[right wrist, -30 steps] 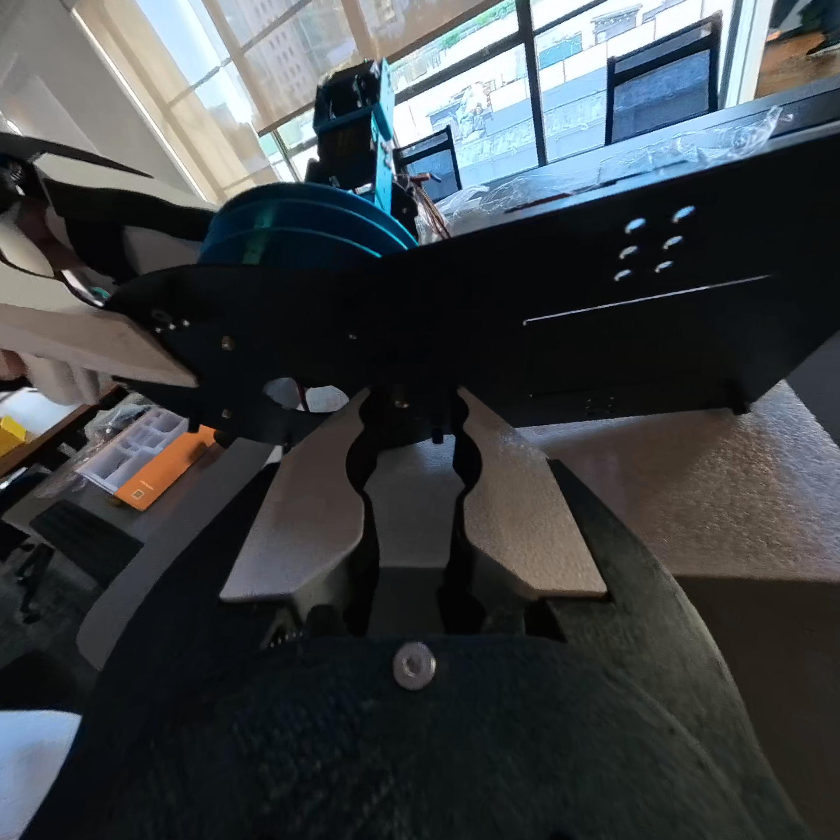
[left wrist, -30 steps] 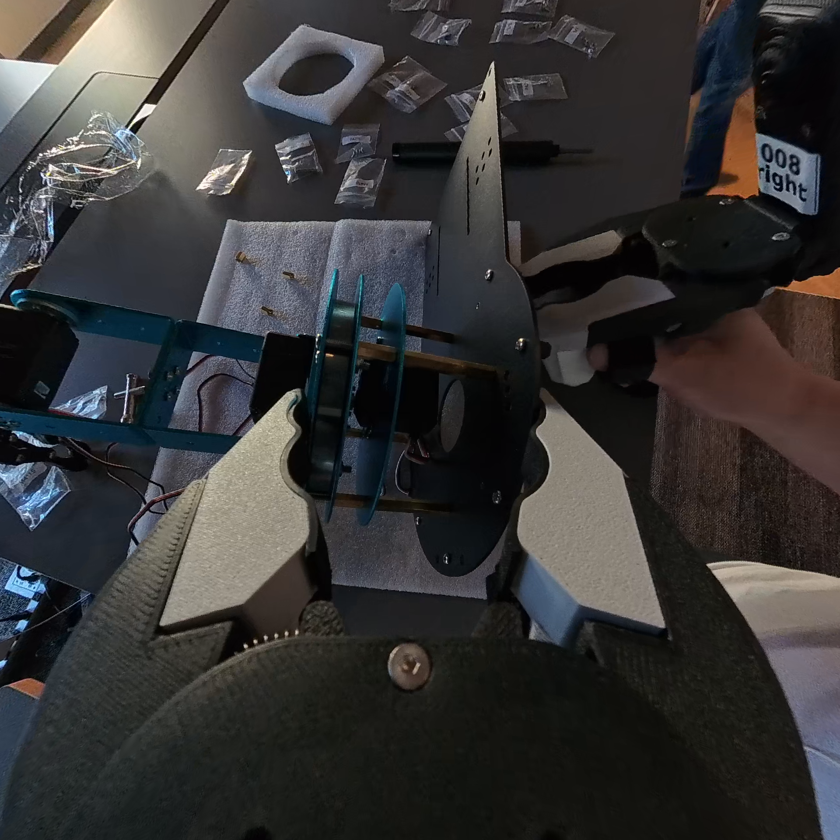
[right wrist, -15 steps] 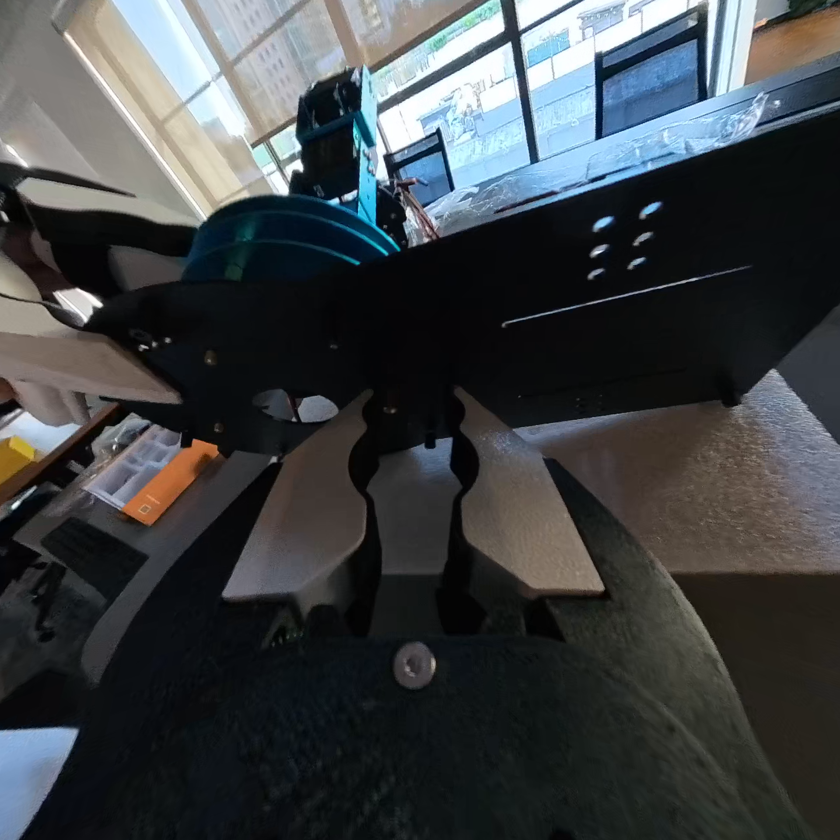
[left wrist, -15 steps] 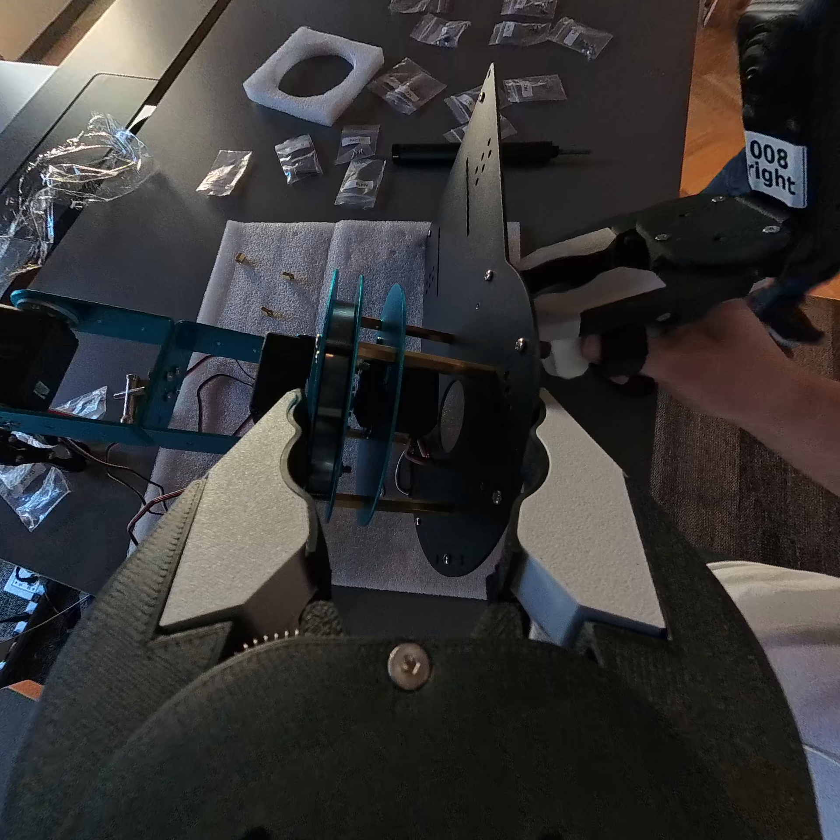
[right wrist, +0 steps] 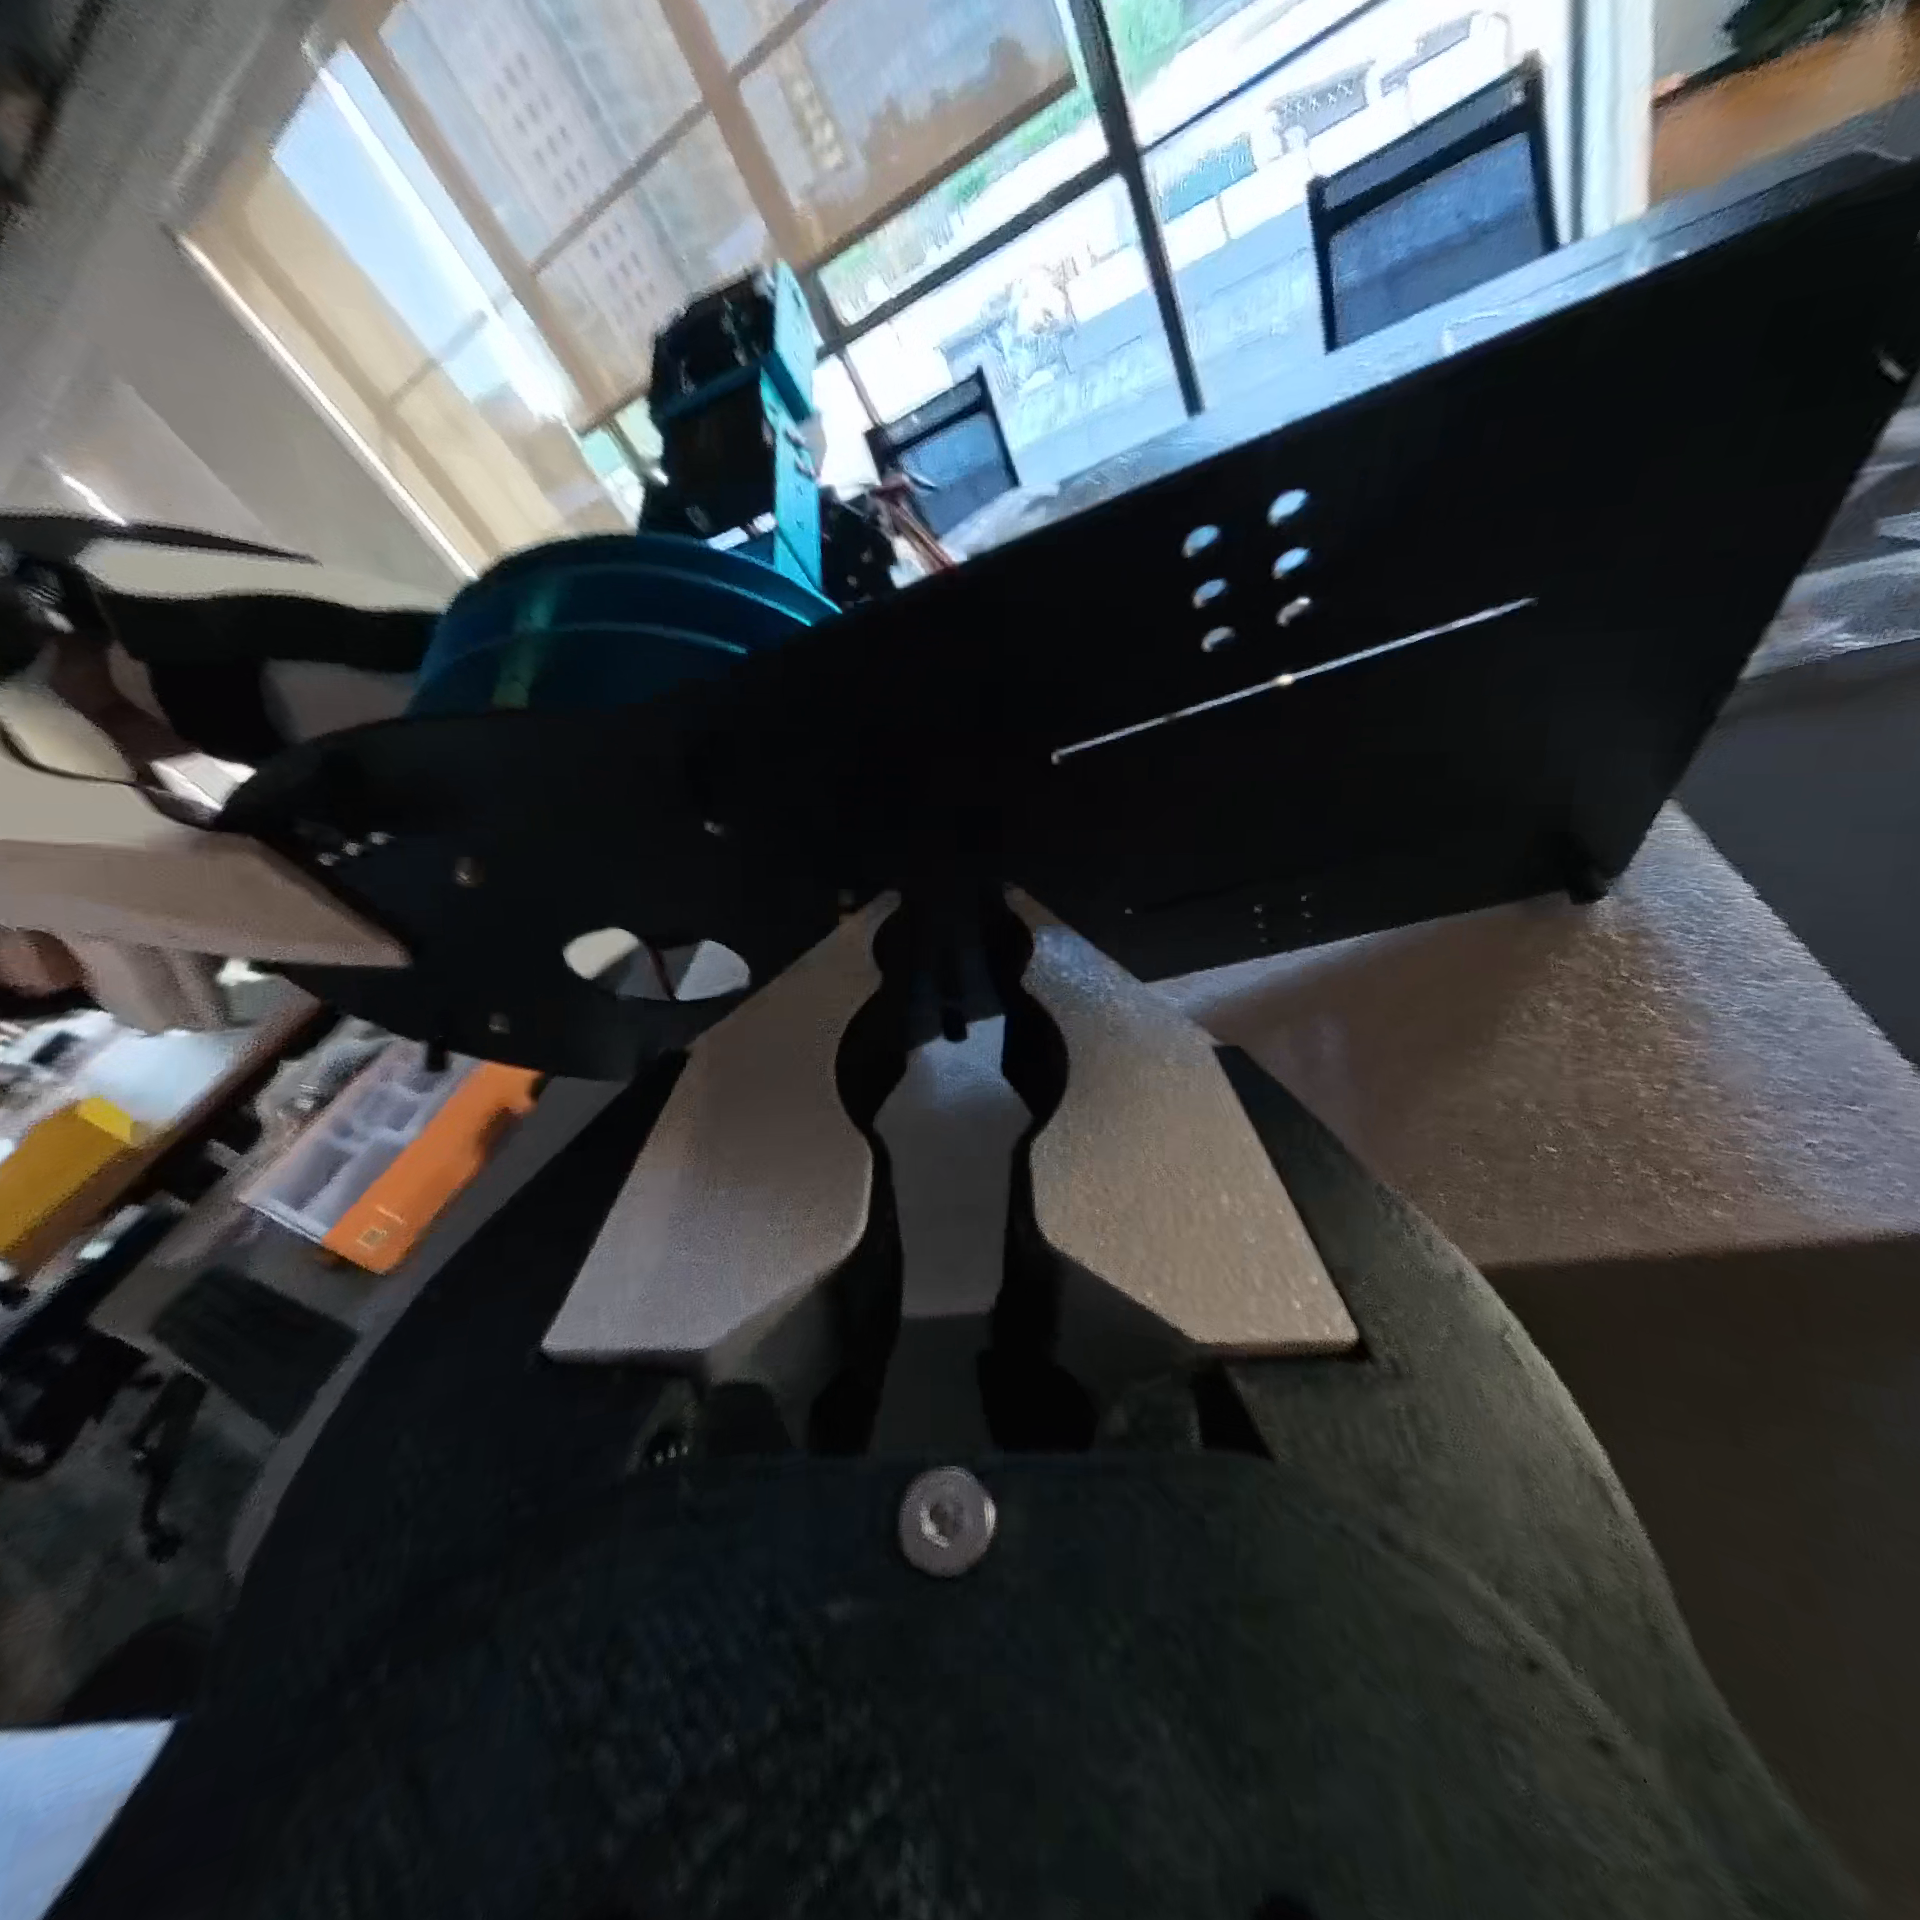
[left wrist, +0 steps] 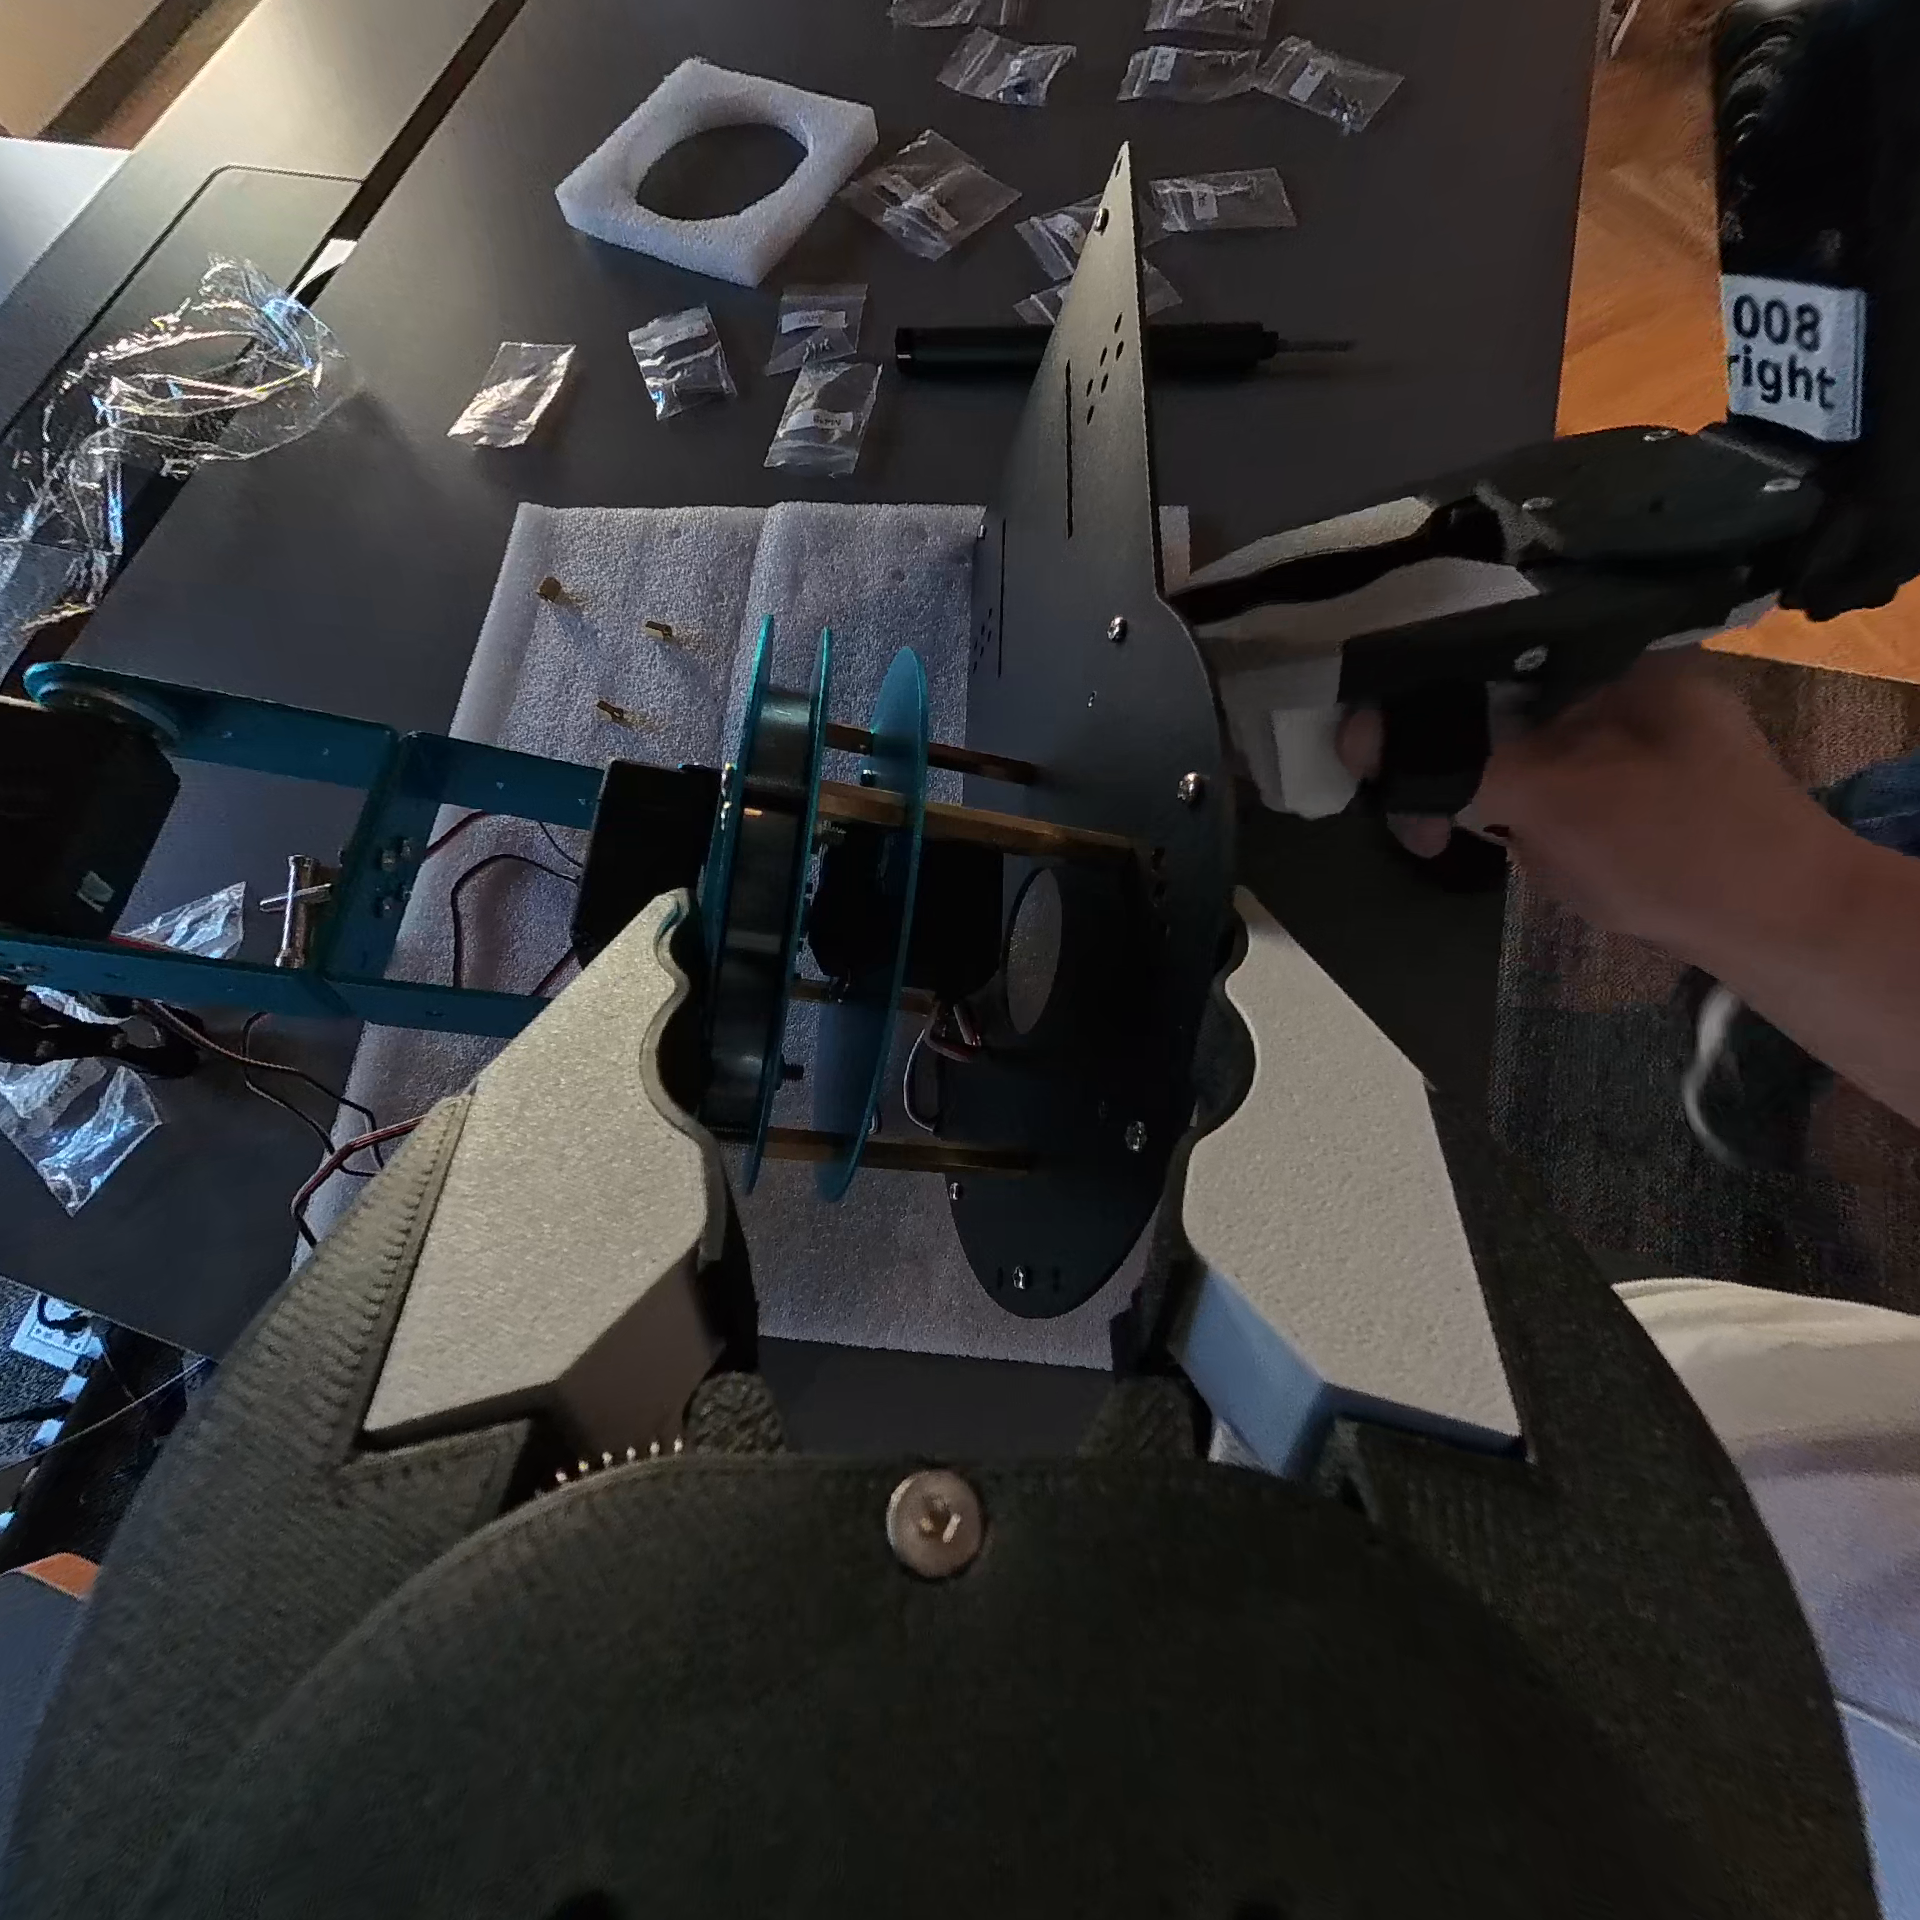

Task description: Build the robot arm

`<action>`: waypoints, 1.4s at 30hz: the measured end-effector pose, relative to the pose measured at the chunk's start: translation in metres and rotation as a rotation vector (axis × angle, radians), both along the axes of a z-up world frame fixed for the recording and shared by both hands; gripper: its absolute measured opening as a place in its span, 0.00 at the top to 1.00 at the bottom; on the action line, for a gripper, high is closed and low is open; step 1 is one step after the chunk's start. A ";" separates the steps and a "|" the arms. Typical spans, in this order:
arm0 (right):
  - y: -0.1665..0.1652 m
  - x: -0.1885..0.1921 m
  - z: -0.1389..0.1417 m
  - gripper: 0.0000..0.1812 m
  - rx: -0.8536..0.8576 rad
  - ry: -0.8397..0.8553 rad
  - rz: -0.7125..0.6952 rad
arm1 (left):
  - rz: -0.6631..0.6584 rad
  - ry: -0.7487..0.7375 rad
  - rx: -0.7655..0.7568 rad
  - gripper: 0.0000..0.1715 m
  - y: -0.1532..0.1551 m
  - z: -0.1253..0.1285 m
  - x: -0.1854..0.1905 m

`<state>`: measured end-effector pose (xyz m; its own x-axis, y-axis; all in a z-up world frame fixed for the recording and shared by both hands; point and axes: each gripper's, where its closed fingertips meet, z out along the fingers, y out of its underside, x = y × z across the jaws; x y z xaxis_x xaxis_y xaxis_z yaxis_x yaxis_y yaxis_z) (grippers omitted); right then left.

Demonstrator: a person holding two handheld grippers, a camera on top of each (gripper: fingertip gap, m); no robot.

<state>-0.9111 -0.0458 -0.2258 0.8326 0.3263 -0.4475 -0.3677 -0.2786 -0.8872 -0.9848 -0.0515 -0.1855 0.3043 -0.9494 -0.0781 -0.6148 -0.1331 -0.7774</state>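
My left gripper [left wrist: 956,935] is shut across a small robot-arm base assembly: its left finger presses the teal discs [left wrist: 769,883] and its right finger the black metal plate [left wrist: 1101,727]. The plate stands on edge on a white foam pad [left wrist: 623,582]. A teal bracket arm [left wrist: 312,758] sticks out to the left. My right gripper [right wrist: 954,914] is nearly closed on a small dark fitting [right wrist: 951,977] at the face of the plate [right wrist: 1143,748]. In the left wrist view the right gripper [left wrist: 1195,613] meets the plate from the right, held by a hand [left wrist: 1662,862].
On the dark table [left wrist: 312,540] lie several small plastic bags [left wrist: 821,405], a white foam frame [left wrist: 717,166], a black screwdriver [left wrist: 977,348], brass standoffs [left wrist: 665,632], a T-shaped metal tool [left wrist: 296,904] and crumpled plastic [left wrist: 177,384]. The table edge and floor [left wrist: 1662,1091] are to the right. My hands' fingertips stand some 9 cm from each other. Between my right fingertips and the black screwdriver [left wrist: 977,348] there is roughly 25 cm.
The right gripper has tilted and shifted a little while staying at the plate, so the plate looks more slanted in its view. The left gripper and the assembly have not moved.
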 end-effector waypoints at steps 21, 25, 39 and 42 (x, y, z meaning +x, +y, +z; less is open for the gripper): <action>0.003 -0.017 -0.009 0.86 -0.071 0.054 0.100 | 0.000 0.002 0.000 0.45 0.000 0.000 0.000; 0.002 -0.015 -0.003 0.90 -0.046 0.143 0.102 | 0.000 0.001 -0.001 0.45 0.000 0.000 0.000; -0.026 0.062 0.050 0.96 0.105 -0.066 -0.087 | -0.001 -0.024 0.001 0.45 0.000 0.001 0.001; -0.029 0.097 0.088 0.98 0.146 -0.259 -0.056 | 0.007 -0.021 0.001 0.45 0.000 0.001 0.001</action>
